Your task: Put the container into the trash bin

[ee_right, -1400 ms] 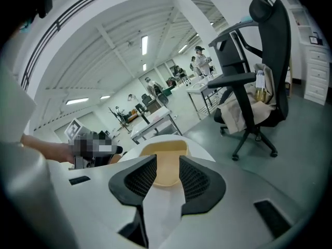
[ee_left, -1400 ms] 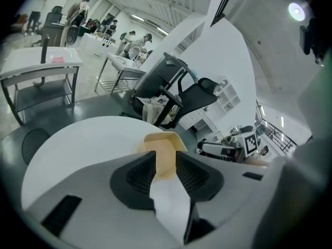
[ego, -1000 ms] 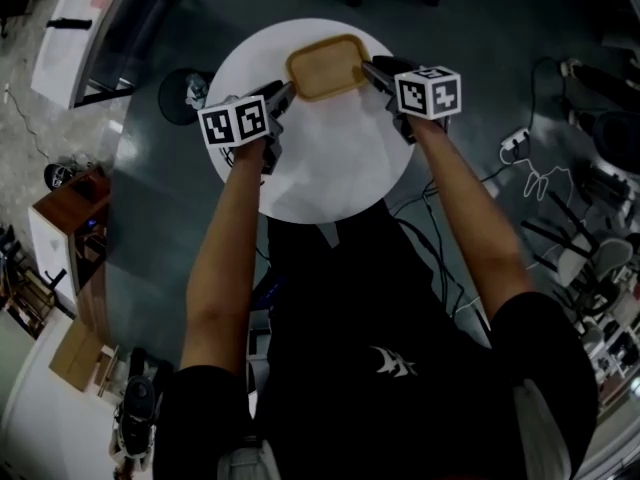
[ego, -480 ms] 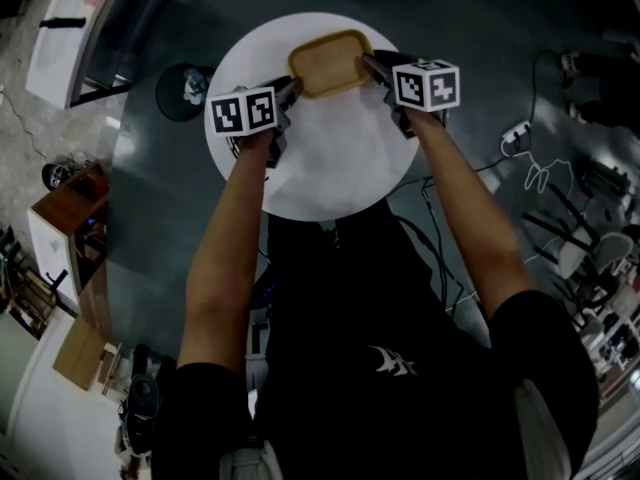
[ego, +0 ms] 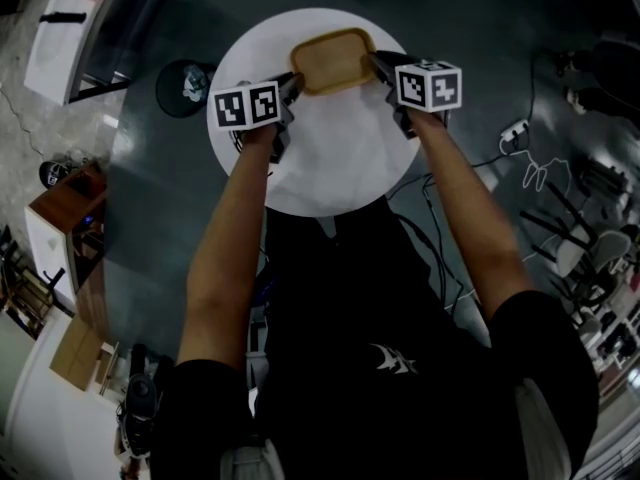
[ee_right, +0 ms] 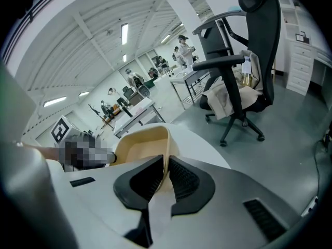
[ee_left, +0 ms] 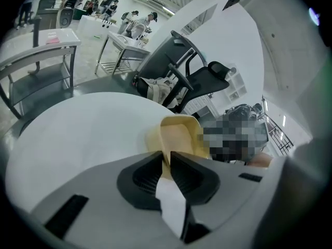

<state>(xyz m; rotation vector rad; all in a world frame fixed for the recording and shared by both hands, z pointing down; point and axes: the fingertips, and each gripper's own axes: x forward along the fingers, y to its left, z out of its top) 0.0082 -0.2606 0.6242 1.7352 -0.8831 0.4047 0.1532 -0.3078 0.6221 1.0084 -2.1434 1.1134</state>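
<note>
Below, a round white table is standing on the dark floor, and the person's bare forearms are reaching out over its near half, one hand-held tool in each hand. Beyond the table, in both gripper views, a black office chair with cloth heaped on its seat is standing on the floor. Toward the table's far edge a shallow tan container, rectangular with rounded corners, is sitting open side up on the white top. The left gripper is meeting it at its left end and the right gripper at its right end, both slanting downward. In the left gripper view the jaws are closing with the container's thin end wall standing between the ribbed black pads, which are pinching it on both faces. In the right gripper view the jaws are likewise closing on the opposite rim, the thin wall caught between their tips. On each tool a white cube printed with black square markers is riding, the left one and the right one both facing the head camera.
</note>
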